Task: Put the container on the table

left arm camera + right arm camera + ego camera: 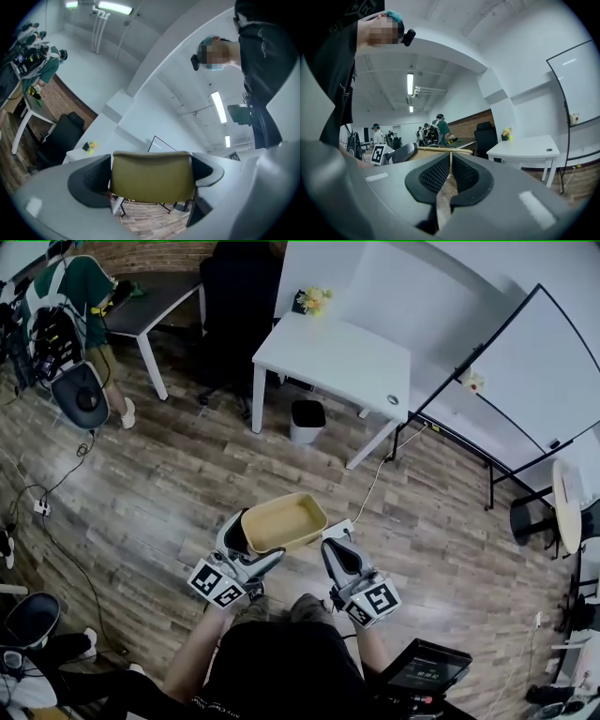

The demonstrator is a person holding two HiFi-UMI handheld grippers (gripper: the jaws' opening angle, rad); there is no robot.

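Tan container (284,519) | near side of white table (337,357) | left gripper (251,549) clamped on its wall | right gripper (336,554) pinching its rim

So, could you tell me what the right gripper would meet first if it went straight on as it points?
The shallow tan plastic container itself: the right gripper pinches its thin rim between its jaws, so going on would only push it along. Beyond the rim the way looks free, though depth there is unclear.

1. Black office chair (232,306), top centre of the frame.
2. Small waste bin (307,420) standing on the wood floor (187,484), centre.
3. Whiteboard (553,381), right edge.
4. Person in a green shirt (80,282), upper left.
5. Tablet (427,669), lower right.
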